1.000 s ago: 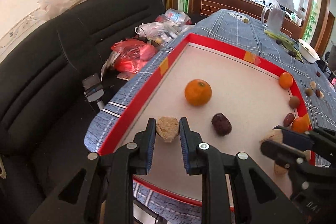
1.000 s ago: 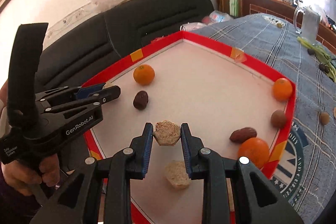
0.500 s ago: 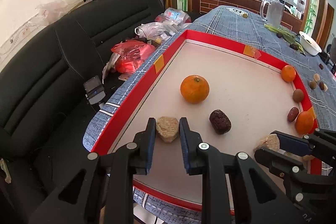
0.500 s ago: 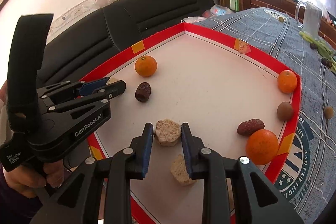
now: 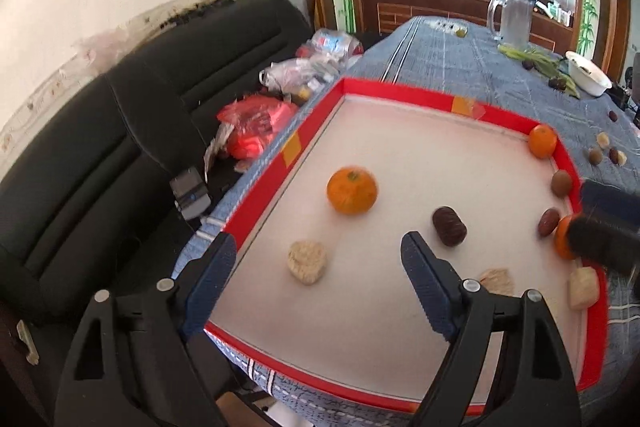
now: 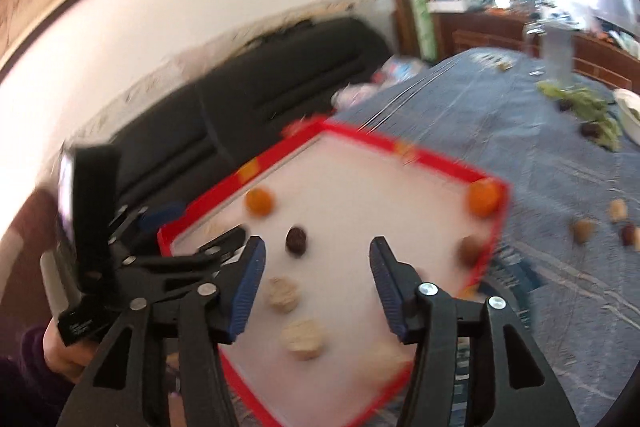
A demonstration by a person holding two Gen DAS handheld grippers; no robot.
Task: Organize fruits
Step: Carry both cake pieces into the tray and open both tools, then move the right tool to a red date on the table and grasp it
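Blue checked cloth (image 5: pixel 448 67) covers the long table where my red-rimmed tray (image 5: pixel 400 93) sits, with a black sofa (image 5: pixel 120 131) running along the wall beyond it. My left gripper (image 5: pixel 316 259) has just been opening and its jaws stand wide apart; the pale walnut (image 5: pixel 306 262) lies on the tray floor between them, touched by neither pad. Ahead of it sit an orange (image 5: pixel 352 190) and a dark date (image 5: pixel 449 226), well apart from each other. Along the tray's right rim I see another orange (image 5: pixel 542 141), a brown round fruit (image 5: pixel 561 183) and a reddish date (image 5: pixel 548 222); a third orange (image 5: pixel 562 239) is half hidden behind my right gripper's blurred dark finger. Two more pale walnuts (image 5: pixel 497 281) lie near the front right, one partly behind my left gripper's frame. My right gripper (image 6: pixel 316 281) has also just been opening, jaws parted around nothing, hanging above a walnut (image 6: pixel 283 294) with another walnut (image 6: pixel 302 339) nearer to me. That view is smeared by motion, so the small things on the cloth (image 6: pixel 584 231) are hard to name, and a third pale lump behind the right finger is barely readable. My left hand (image 6: pixel 60 351) is cut off at the edge.
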